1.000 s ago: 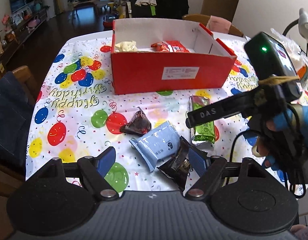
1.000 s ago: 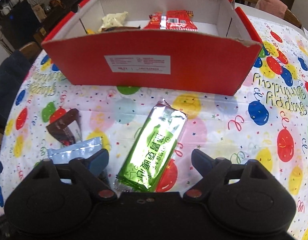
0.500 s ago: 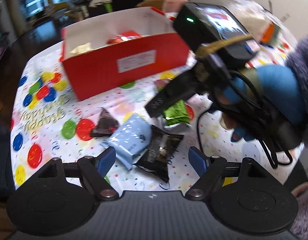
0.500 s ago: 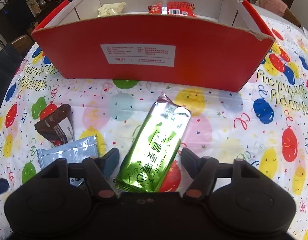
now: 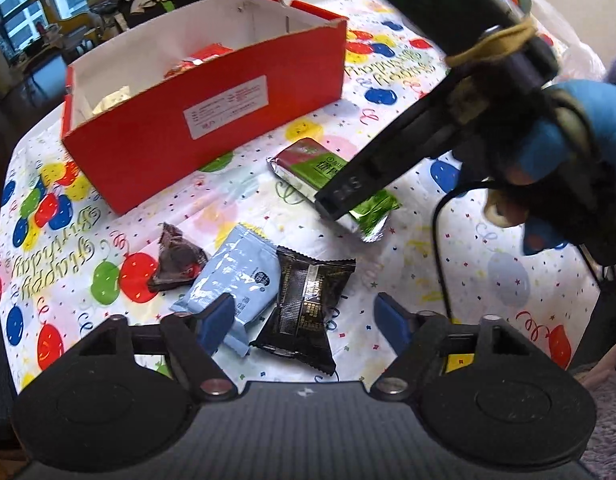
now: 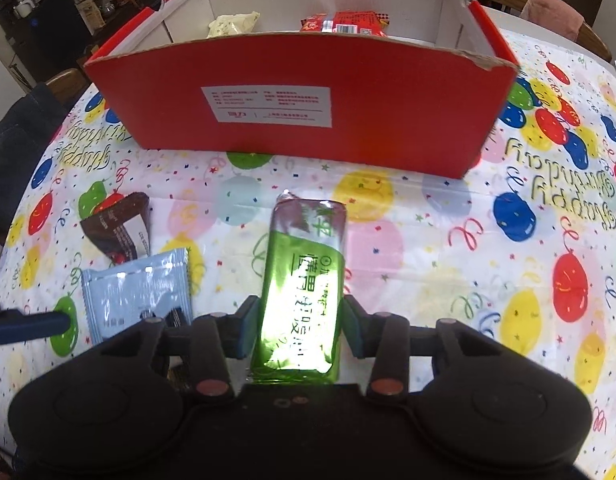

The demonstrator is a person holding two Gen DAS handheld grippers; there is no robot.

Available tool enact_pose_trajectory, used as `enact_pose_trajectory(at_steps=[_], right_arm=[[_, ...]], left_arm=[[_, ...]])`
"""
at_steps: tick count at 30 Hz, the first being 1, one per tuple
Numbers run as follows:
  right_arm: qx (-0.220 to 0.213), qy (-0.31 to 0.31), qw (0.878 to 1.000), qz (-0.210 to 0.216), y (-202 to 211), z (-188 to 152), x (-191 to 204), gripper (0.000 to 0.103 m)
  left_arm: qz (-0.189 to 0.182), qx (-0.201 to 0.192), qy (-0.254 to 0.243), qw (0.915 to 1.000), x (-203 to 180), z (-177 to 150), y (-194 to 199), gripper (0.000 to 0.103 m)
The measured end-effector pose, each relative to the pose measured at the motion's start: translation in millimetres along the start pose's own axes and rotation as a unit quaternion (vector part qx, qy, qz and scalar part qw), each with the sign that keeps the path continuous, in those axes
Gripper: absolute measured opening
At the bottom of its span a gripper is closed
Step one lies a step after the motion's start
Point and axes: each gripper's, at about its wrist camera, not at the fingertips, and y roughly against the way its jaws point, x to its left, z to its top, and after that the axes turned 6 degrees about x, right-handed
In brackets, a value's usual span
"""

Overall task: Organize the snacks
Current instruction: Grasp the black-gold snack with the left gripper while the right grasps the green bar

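Note:
A red cardboard box (image 6: 300, 92) with a white inside holds a pale snack (image 6: 232, 24) and a red packet (image 6: 343, 22). My right gripper (image 6: 298, 326) has closed on the sides of a green foil snack bar (image 6: 304, 276) lying on the tablecloth in front of the box; it also shows in the left wrist view (image 5: 308, 164) under the right gripper. My left gripper (image 5: 304, 316) is open above a black packet (image 5: 304, 300) and a light blue packet (image 5: 236, 276). A dark brown packet (image 5: 176, 256) lies to their left.
The round table carries a balloon-print birthday cloth (image 6: 507, 260). A chair with dark cloth (image 6: 16, 128) stands at the left edge, another chair with pink cloth (image 6: 555, 12) behind the box. A plastic bag (image 5: 579, 52) lies at the far right.
My right gripper's fingers have closed in from wide open onto the green bar. My left gripper has swung left and nearer, so the black packet now sits between its open fingers.

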Motion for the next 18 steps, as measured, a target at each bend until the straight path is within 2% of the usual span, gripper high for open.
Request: enact_pose_trajectory(at_steps=[5,13,18], right_arm=[[0.0,-0.014,1.0,0.018,8.5,-13.3,-8.2,0.041],[-0.009,-0.025,0.999,0.036,24.1,-29.5,-11.5,0.041],[-0.011,-0.03,0.999,0.042,27.6,-37.3,-10.7,0.041]], left_arm=[[0.0,0.016,-0.016,0.9997,-2.4,4.5,-13.4,0.058],[0.003,0.033,-0.027,0.9991,-4.4,7.6,-26.5,0.05],[0.009,0.042,-0.029,0.9987,-7.3,9.3,-33.1,0.039]])
